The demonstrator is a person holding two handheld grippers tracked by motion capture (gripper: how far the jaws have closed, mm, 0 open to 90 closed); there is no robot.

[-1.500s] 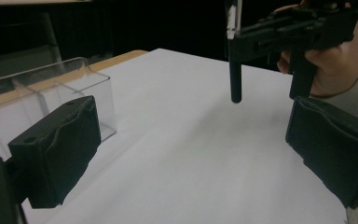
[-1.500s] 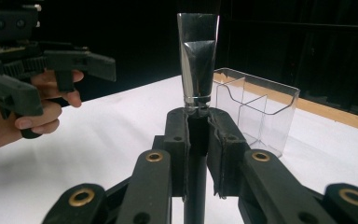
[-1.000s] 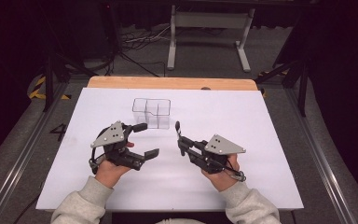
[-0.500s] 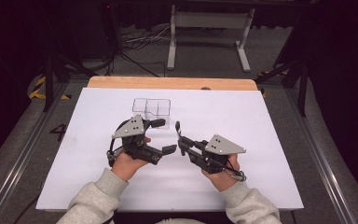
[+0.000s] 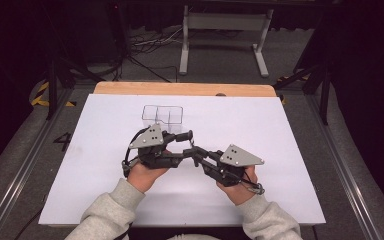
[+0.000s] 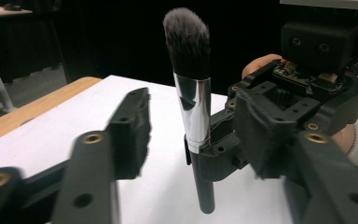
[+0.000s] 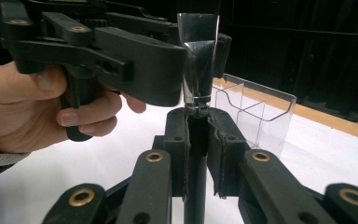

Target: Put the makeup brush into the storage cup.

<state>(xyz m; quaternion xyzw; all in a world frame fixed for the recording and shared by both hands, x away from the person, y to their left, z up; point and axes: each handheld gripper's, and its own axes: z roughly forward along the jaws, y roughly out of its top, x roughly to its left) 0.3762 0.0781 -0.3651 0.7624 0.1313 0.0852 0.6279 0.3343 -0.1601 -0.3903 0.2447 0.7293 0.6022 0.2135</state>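
A makeup brush (image 6: 193, 112) stands upright, with dark bristles on top, a silver ferrule and a black handle. My right gripper (image 7: 196, 122) is shut on the handle just under the ferrule (image 7: 198, 60). In the high view the right gripper (image 5: 196, 150) points left, near the middle of the white table. My left gripper (image 6: 196, 133) is open, with one jaw on each side of the ferrule and a gap on both sides. From above, the left gripper (image 5: 186, 146) reaches right and meets the right gripper's jaws.
A clear plastic organiser (image 5: 162, 116) with open compartments stands just behind the grippers, also seen at the right in the right gripper view (image 7: 256, 116). The white table sheet (image 5: 280, 130) has a wooden strip (image 5: 180, 89) along its far edge.
My left gripper has moved right and forward across the table until its open jaws straddle the brush. The right gripper and brush have hardly moved.
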